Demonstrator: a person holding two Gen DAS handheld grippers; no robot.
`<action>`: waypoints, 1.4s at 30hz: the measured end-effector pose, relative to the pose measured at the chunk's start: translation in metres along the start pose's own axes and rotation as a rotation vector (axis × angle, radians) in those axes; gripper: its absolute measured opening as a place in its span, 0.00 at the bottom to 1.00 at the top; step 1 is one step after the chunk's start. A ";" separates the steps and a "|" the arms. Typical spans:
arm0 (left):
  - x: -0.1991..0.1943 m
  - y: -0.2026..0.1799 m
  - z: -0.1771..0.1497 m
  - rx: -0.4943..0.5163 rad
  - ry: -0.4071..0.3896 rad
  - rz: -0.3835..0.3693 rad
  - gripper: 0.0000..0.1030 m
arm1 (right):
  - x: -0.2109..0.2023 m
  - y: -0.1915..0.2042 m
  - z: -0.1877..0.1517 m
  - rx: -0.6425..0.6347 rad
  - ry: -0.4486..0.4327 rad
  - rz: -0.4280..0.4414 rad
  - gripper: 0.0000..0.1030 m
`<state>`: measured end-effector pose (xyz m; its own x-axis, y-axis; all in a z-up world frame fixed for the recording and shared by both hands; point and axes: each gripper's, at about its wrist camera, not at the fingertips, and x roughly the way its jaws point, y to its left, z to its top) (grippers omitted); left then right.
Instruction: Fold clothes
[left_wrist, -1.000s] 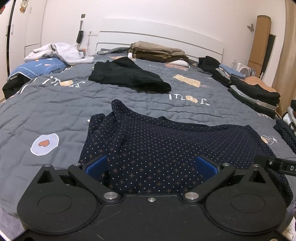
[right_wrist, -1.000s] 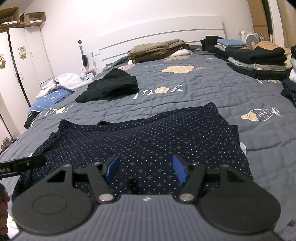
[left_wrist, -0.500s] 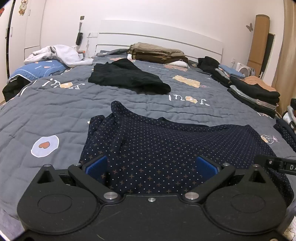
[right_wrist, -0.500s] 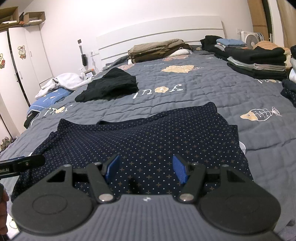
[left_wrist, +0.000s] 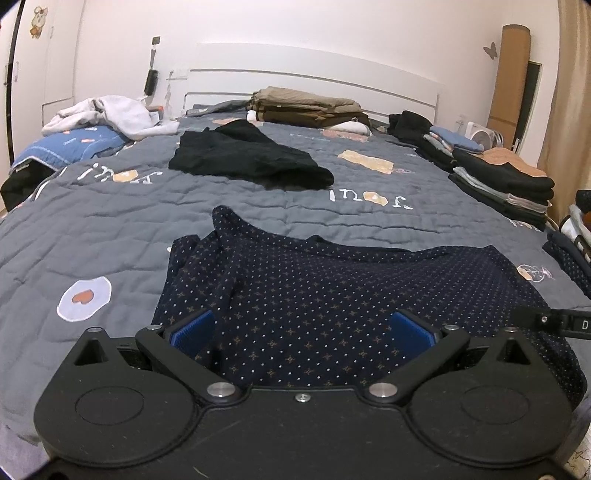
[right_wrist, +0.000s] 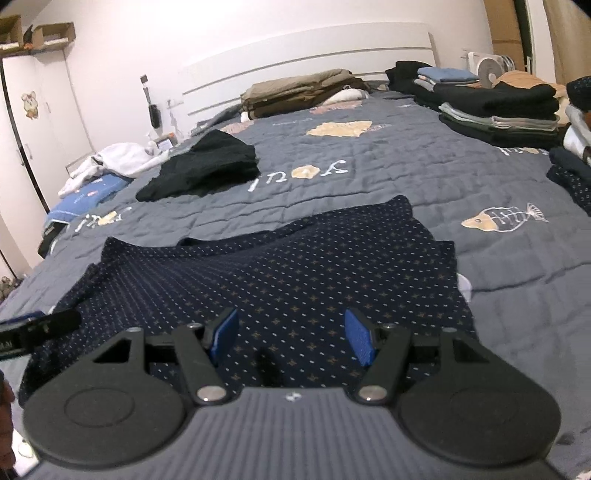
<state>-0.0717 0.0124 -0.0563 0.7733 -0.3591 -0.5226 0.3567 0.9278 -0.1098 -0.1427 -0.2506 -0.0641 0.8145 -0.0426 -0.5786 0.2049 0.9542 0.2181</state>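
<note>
A navy dotted garment (left_wrist: 332, 295) lies spread on the grey quilt (left_wrist: 110, 229) at the near edge of the bed, its left side bunched in folds. My left gripper (left_wrist: 302, 330) hovers over the garment's near left part, jaws wide apart, blue pads (left_wrist: 192, 332) clear of the cloth. My right gripper (right_wrist: 292, 338) is over the same garment (right_wrist: 295, 266) nearer its right side, also open, with the fabric lying flat below its pads (right_wrist: 360, 341). Each view shows a sliver of the other gripper at its edge.
A loose black garment (left_wrist: 251, 158) lies mid-bed. Folded stacks (left_wrist: 506, 184) line the right side, and a khaki pile (left_wrist: 306, 107) sits by the headboard. White clothing (left_wrist: 110, 114) is heaped at the far left. A person's hand (right_wrist: 5, 424) shows at the left edge.
</note>
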 end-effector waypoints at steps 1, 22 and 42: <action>0.000 0.000 0.000 0.004 -0.003 -0.002 1.00 | -0.001 -0.001 0.000 -0.010 0.007 -0.009 0.61; 0.004 0.015 0.007 -0.042 -0.005 0.029 1.00 | 0.047 -0.046 0.112 0.033 0.034 -0.071 0.61; 0.071 0.054 0.065 0.039 -0.008 0.128 0.26 | 0.098 -0.098 0.104 0.037 0.058 -0.078 0.61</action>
<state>0.0365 0.0307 -0.0446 0.8177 -0.2387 -0.5238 0.2745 0.9615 -0.0098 -0.0271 -0.3791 -0.0607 0.7628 -0.0986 -0.6391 0.2874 0.9370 0.1985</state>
